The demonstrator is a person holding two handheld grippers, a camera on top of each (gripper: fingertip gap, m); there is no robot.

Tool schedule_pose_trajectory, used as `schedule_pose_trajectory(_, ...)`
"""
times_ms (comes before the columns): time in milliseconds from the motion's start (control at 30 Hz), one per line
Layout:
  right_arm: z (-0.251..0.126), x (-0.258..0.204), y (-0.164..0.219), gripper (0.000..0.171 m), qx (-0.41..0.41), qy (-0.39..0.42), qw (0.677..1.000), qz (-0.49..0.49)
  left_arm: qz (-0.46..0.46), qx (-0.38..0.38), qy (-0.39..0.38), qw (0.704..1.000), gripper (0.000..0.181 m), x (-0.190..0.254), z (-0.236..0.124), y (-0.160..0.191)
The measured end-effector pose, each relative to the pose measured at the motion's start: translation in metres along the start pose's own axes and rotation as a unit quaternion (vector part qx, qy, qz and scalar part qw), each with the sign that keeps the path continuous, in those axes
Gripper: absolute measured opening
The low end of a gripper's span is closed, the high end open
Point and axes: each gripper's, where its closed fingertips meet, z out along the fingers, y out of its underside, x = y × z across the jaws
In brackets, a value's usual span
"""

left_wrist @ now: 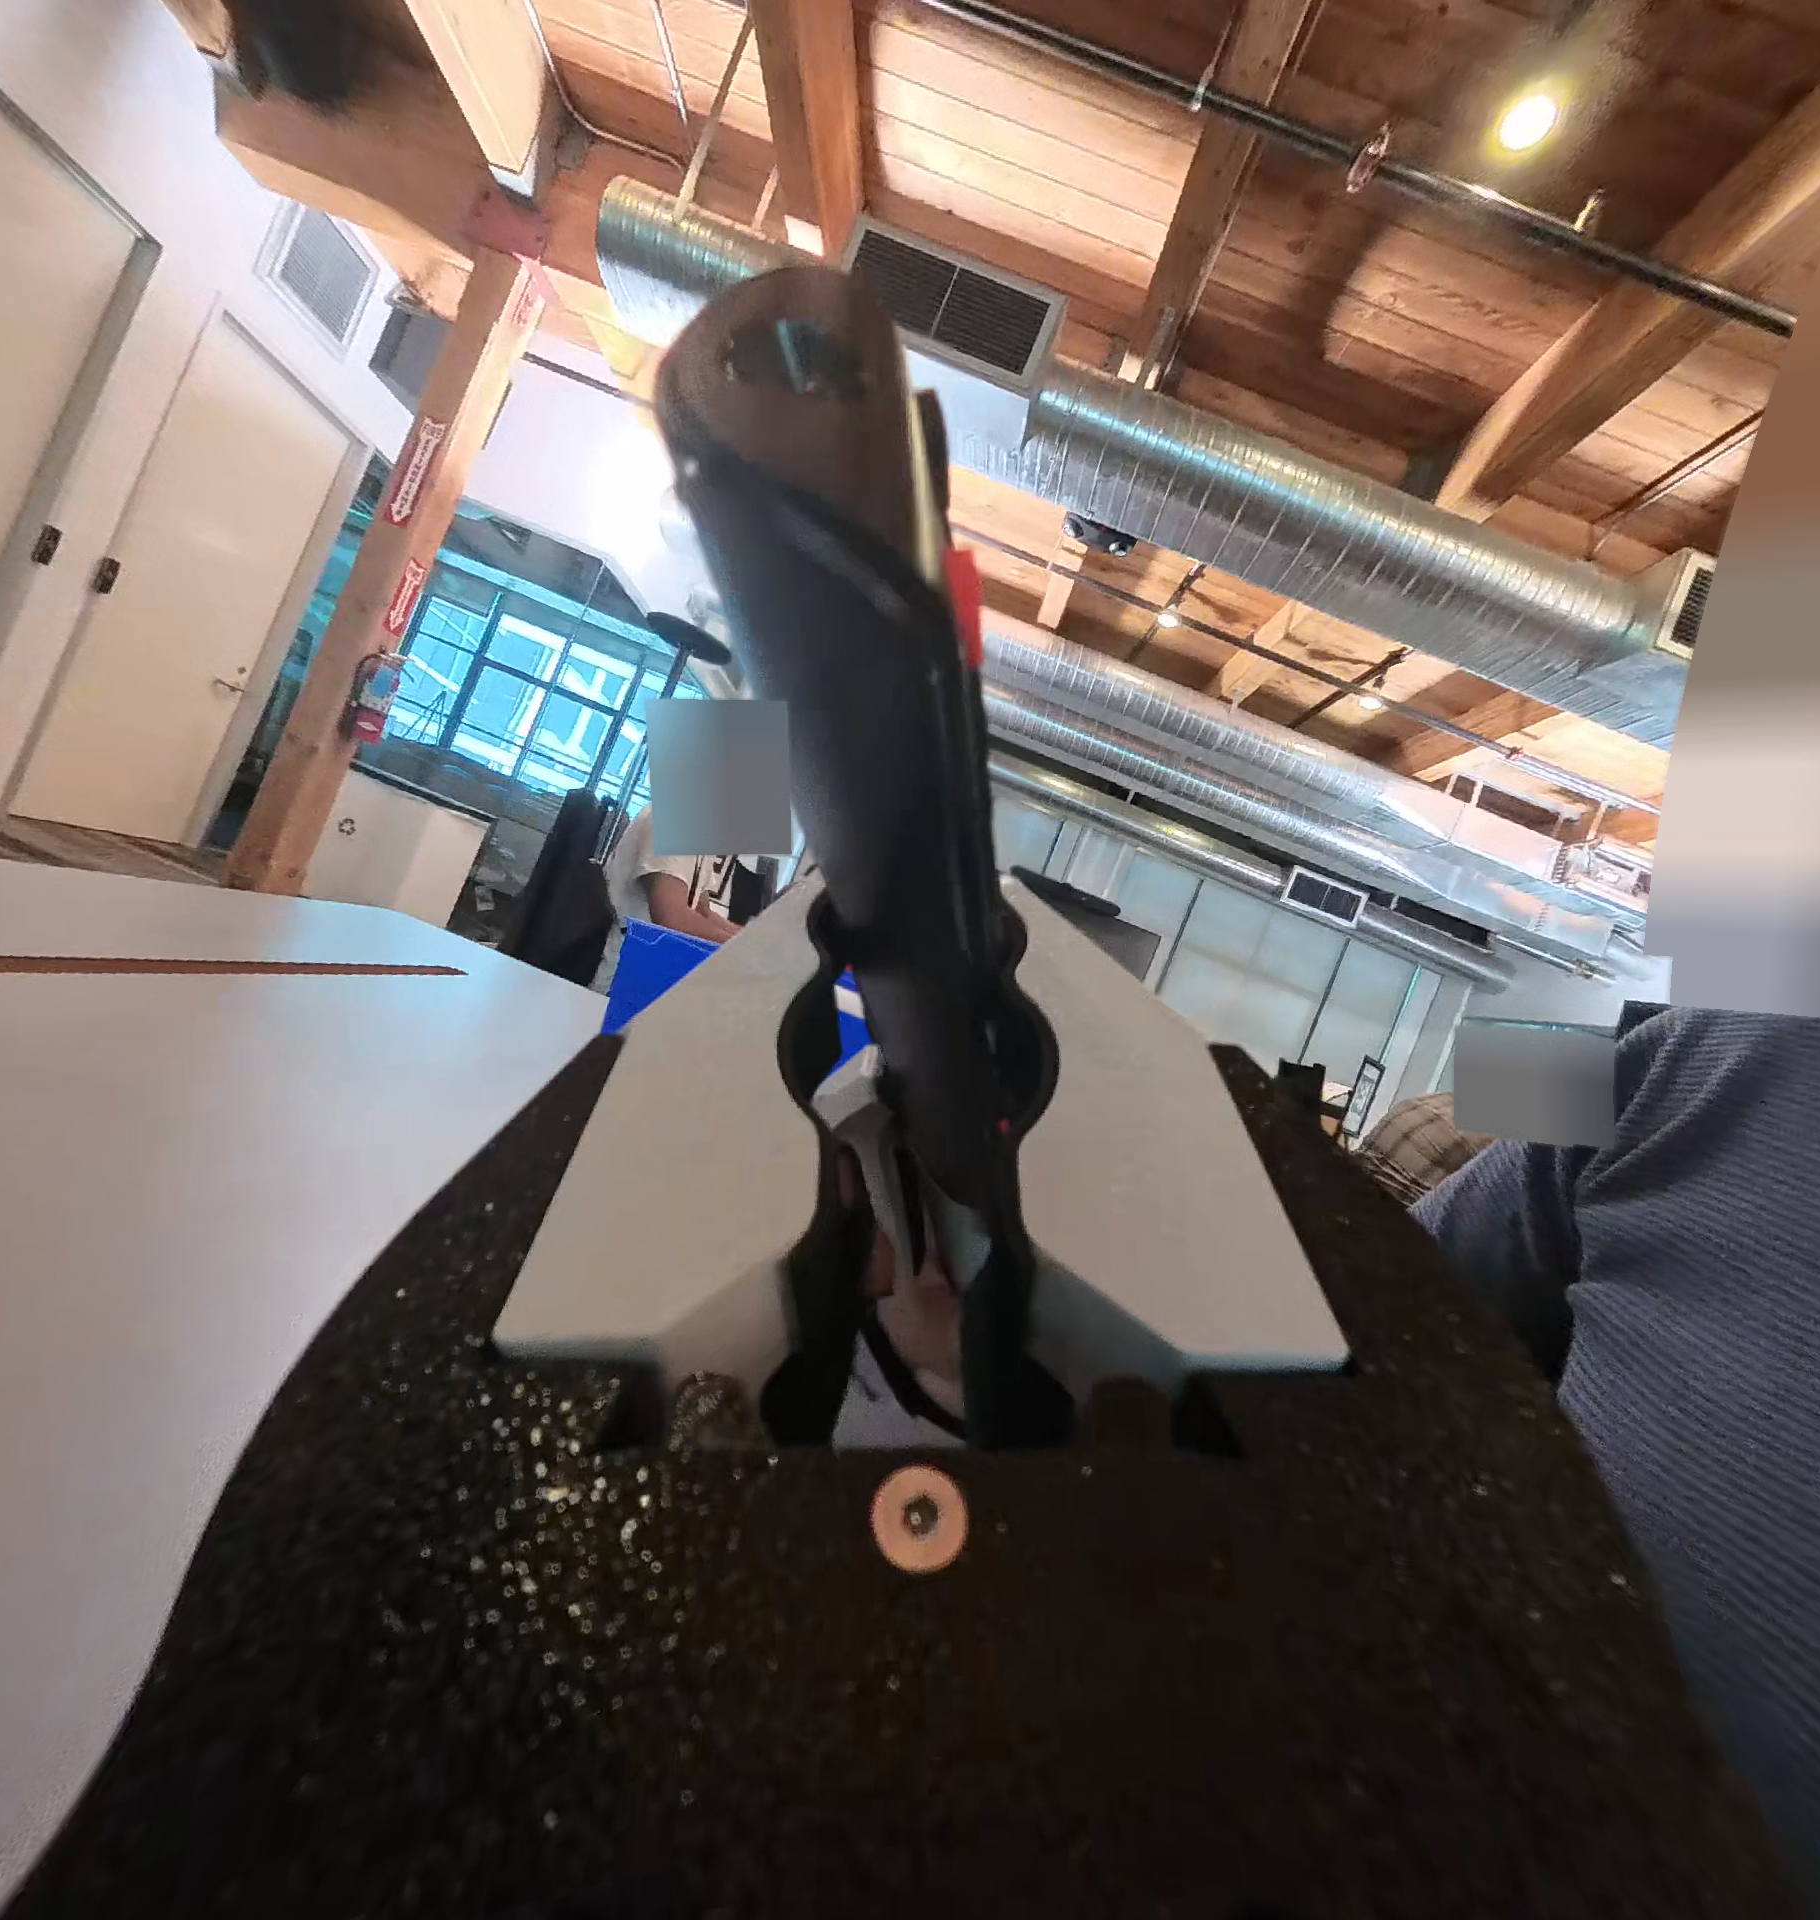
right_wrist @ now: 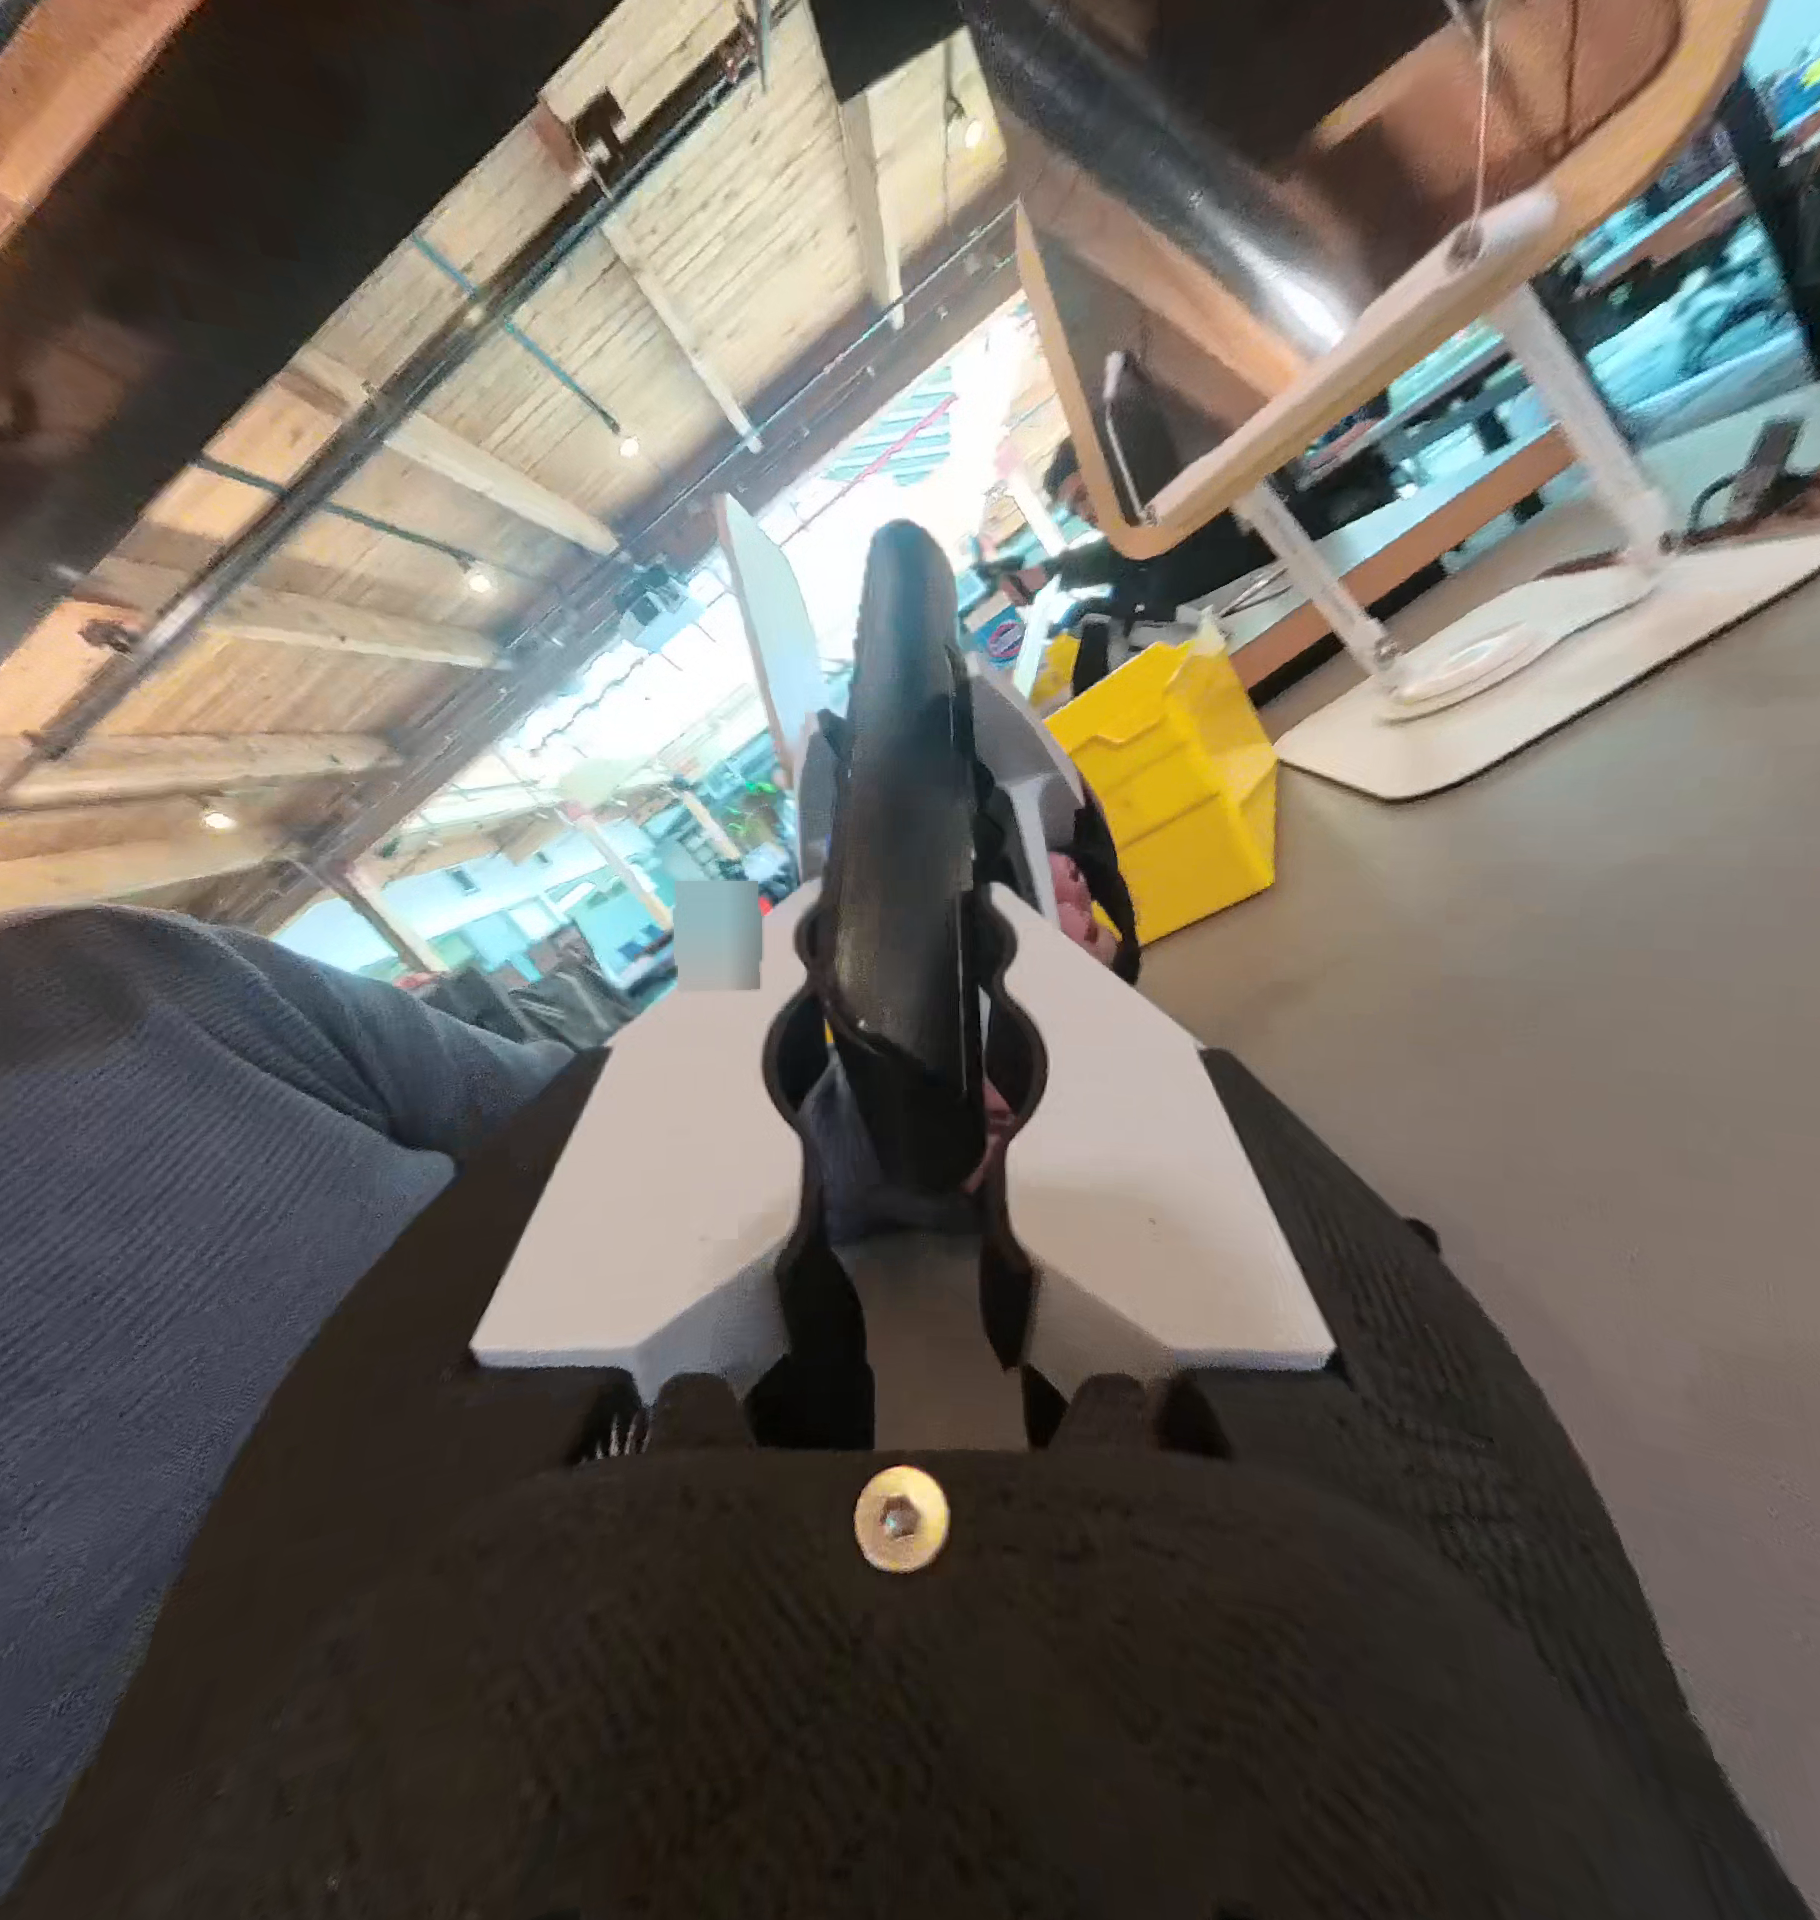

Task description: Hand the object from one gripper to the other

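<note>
A long black object with small red marks stands up between the fingers of my left gripper, which is shut on its lower part. In the right wrist view the same black object sits between the pads of my right gripper, which is also shut on it. The left gripper's white fingers show just beyond, on the far part of the object, with a hand behind them. A white finger of the right gripper shows low in the gap of the left wrist view. The object is held in the air.
A grey table lies to the right with a yellow bin and a white stand base. A white table and a blue bin show in the left wrist view. A blue-grey sleeve is close by. Both grippers' tips are close together, under 4 cm apart.
</note>
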Motion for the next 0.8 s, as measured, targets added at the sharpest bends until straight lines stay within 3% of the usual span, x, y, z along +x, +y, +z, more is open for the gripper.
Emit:
schedule_pose_trajectory(100,-0.004,0.004,-0.005,0.023,-0.004,0.039,0.997,-0.068,-0.044,-0.015,0.002,0.999,0.024,-0.003,-0.001,0.003)
schedule_pose_trajectory(200,-0.009,0.009,-0.012,0.022,-0.011,0.093,0.979,-0.182,-0.123,0.037,0.012,0.992,0.049,-0.008,-0.007,-0.014)
schedule_pose_trajectory(267,-0.014,0.009,-0.017,0.023,-0.025,0.139,0.942,-0.306,-0.159,0.056,-0.005,0.986,0.051,-0.019,-0.012,-0.019)
schedule_pose_trajectory(300,-0.016,0.008,-0.020,0.023,-0.034,0.163,0.908,-0.385,-0.164,0.060,-0.010,0.985,0.047,-0.023,-0.014,-0.020)
schedule_pose_trajectory(367,-0.019,0.005,-0.023,0.023,-0.066,0.216,0.793,-0.566,-0.171,0.063,-0.020,0.983,0.050,-0.027,-0.016,-0.020)
schedule_pose_trajectory(400,-0.020,0.004,-0.024,0.023,-0.087,0.245,0.703,-0.662,-0.177,0.060,-0.019,0.982,0.050,-0.027,-0.015,-0.018)
schedule_pose_trajectory(500,-0.019,0.004,-0.014,0.022,-0.158,0.273,0.375,-0.872,-0.206,0.045,-0.014,0.977,0.054,-0.028,-0.012,-0.011)
schedule_pose_trajectory(533,-0.016,0.006,-0.007,0.023,-0.173,0.261,0.296,-0.902,-0.215,0.044,-0.010,0.976,0.054,-0.027,-0.012,-0.009)
schedule_pose_trajectory(567,-0.014,0.008,-0.001,0.023,-0.184,0.248,0.248,-0.918,-0.222,0.044,-0.007,0.974,0.051,-0.027,-0.011,-0.008)
schedule_pose_trajectory(633,-0.011,0.013,0.006,0.023,-0.194,0.235,0.221,-0.926,-0.234,0.041,-0.021,0.971,0.038,-0.032,-0.012,-0.005)
schedule_pose_trajectory(667,-0.011,0.013,0.005,0.023,-0.191,0.236,0.222,-0.927,-0.231,0.039,-0.031,0.972,0.024,-0.034,-0.014,-0.004)
schedule_pose_trajectory(700,-0.011,0.013,0.005,0.023,-0.189,0.239,0.233,-0.924,-0.226,0.039,-0.031,0.973,0.024,-0.034,-0.014,-0.005)
schedule_pose_trajectory(733,-0.011,0.015,0.005,0.025,-0.189,0.240,0.262,-0.915,-0.221,0.037,-0.032,0.974,0.022,-0.034,-0.014,-0.005)
schedule_pose_trajectory(767,-0.012,0.018,0.006,0.028,-0.192,0.241,0.312,-0.899,-0.212,0.037,-0.024,0.976,0.022,-0.031,-0.013,-0.006)
schedule_pose_trajectory(800,-0.013,0.020,0.008,0.035,-0.193,0.239,0.385,-0.870,-0.200,0.043,-0.018,0.979,0.021,-0.028,-0.013,-0.009)
